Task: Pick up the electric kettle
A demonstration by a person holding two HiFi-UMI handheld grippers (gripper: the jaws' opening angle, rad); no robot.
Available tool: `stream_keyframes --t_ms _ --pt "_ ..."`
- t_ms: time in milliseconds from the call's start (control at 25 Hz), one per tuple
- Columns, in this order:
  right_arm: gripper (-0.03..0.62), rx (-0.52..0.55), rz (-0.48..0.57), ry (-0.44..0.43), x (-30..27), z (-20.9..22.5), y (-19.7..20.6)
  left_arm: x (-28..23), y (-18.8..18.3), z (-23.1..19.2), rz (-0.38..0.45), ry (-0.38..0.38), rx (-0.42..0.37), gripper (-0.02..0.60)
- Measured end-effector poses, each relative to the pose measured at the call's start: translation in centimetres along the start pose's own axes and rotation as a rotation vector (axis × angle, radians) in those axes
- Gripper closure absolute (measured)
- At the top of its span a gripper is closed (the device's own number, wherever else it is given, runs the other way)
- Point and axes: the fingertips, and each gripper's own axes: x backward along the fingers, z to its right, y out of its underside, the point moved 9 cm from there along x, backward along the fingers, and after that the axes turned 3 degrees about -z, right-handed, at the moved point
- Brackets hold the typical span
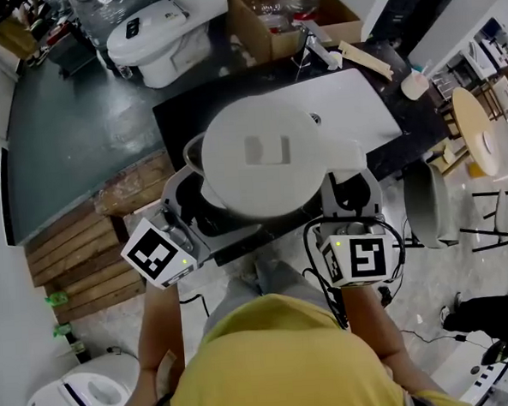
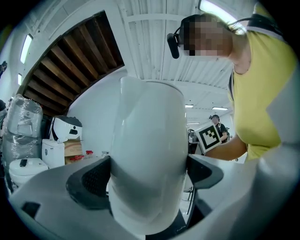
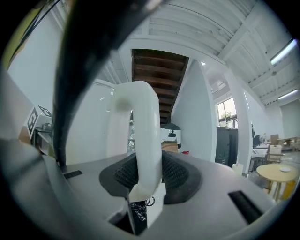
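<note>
The white electric kettle hangs above the black table, close under the head camera, its round lid facing up. My left gripper holds it from the left; in the left gripper view both pads press on a rounded white part of the kettle, so the left gripper is shut on it. My right gripper holds the kettle from the right. In the right gripper view the curved white handle stands upright between the ribbed pads, and the right gripper is shut on it. The kettle's base is hidden.
Under the kettle is a black table with a white board on it. Behind it stand a cardboard box and a white toilet. A wooden pallet lies at the left, a grey chair and a round table at the right.
</note>
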Motion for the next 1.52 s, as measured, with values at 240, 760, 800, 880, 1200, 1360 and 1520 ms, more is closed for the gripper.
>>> stream_keyframes --t_ms 240,760,800,880,1200,1360,1520 --pt "0.462 -0.002 0.005 0.049 2.7 1.4 -0.4 -1.5 -0.5 2.0 0.002 0.043 0.0 0.064" --pt "0.462 0.004 0.012 0.119 6.6 4.1 0.4 -4.4 -0.3 5.4 0.002 0.099 0.003 0.064" --pt "0.462 0.006 0.012 0.124 6.9 4.2 0.5 -4.6 -0.2 5.6 0.002 0.103 0.006 0.064" --pt "0.462 0.006 0.012 0.134 7.3 4.5 0.7 -4.9 -0.1 5.9 0.003 0.109 0.009 0.064" --pt "0.462 -0.006 0.004 0.155 8.3 5.0 1.7 -5.7 0.4 6.7 -0.01 0.131 0.01 0.064" --pt "0.462 -0.015 -0.005 0.158 8.6 5.2 2.4 -6.0 1.1 7.0 -0.026 0.137 0.013 0.064" --pt "0.462 -0.015 -0.008 0.157 8.7 5.3 2.8 -6.1 1.4 7.2 -0.036 0.134 0.017 0.064"
